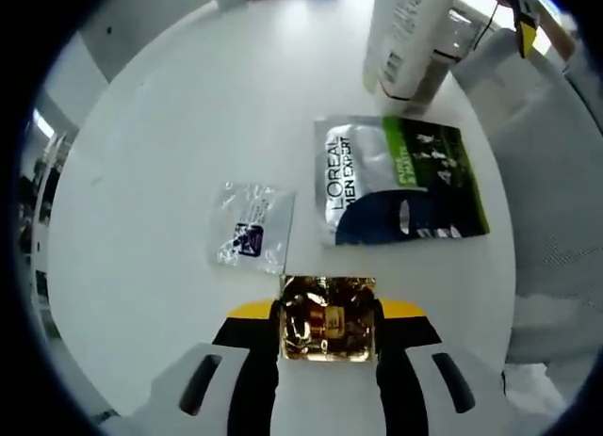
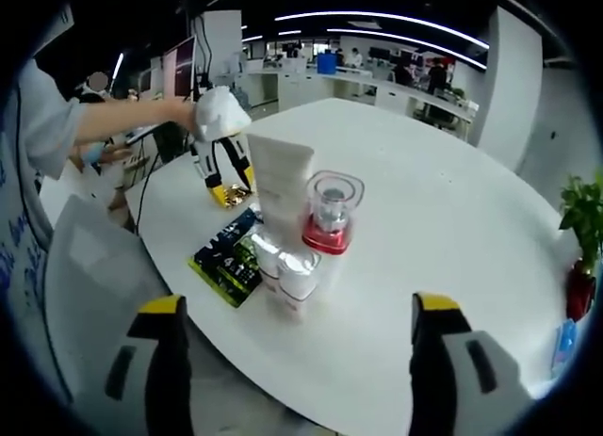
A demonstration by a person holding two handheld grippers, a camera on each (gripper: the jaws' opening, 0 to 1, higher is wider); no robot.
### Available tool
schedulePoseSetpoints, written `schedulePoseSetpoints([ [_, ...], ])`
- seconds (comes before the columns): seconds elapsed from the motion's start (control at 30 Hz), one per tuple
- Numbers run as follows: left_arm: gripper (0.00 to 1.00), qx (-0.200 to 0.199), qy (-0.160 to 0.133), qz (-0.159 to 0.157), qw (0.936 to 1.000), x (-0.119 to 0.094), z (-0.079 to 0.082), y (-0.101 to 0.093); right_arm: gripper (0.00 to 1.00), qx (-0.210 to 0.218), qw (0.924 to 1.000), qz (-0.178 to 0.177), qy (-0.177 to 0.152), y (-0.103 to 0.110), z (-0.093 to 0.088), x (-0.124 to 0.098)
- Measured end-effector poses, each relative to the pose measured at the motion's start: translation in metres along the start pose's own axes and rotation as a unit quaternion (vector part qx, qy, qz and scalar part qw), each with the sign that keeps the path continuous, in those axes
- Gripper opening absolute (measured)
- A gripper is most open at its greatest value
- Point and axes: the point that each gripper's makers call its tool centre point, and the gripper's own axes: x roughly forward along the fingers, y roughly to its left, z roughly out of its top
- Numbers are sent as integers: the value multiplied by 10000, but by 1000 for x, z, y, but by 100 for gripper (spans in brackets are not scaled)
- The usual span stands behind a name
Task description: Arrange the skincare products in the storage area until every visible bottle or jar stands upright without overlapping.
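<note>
At bottom center of the left gripper view, left gripper (image 1: pixel 329 331) pinches the gold sachet (image 1: pixel 328 315) flat on the white table (image 1: pixel 170 125), while right gripper (image 2: pixel 294 325), jaws spread, faces the upright tubes (image 2: pixel 283 219) dead ahead.

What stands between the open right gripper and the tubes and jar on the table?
Nothing visible does. The right gripper is open, with bare white table ahead of it up to the standing tubes and the red-based jar. The green sachet lies flat to their left, out of the way.
</note>
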Motion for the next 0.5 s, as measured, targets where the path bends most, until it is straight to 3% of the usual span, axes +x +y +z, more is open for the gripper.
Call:
schedulePoseSetpoints([
  [0.5, 37, -82, -41, 19, 10000, 0, 4, -19, 99, -107, 9999, -4, -40, -1, 2, -2],
])
